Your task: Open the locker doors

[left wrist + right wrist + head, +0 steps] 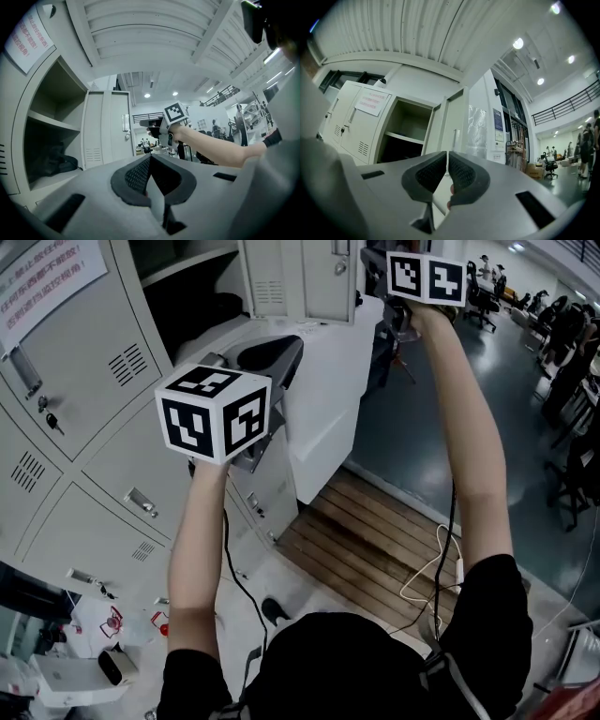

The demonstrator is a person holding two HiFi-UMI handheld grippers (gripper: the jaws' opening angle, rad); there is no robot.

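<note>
The top grey locker (187, 296) stands open, its door (300, 277) swung out to the right. A dark bag (54, 161) lies on the lower shelf inside. My left gripper (291, 345) is raised in front of the open compartment; its jaws (150, 158) are shut with nothing between them. My right gripper (367, 261) is held high just right of the door's free edge, a little apart from it in the left gripper view (146, 123). Its jaws (446, 153) are shut and point toward the door (452, 131).
Closed lockers (84, 381) with vents, handles and keys (52, 418) fill the left side, with a paper notice (47, 277) above. A wooden pallet (375, 540) lies on the floor below. Bags and clutter (84, 652) sit at lower left. Office chairs (577, 465) and people stand far right.
</note>
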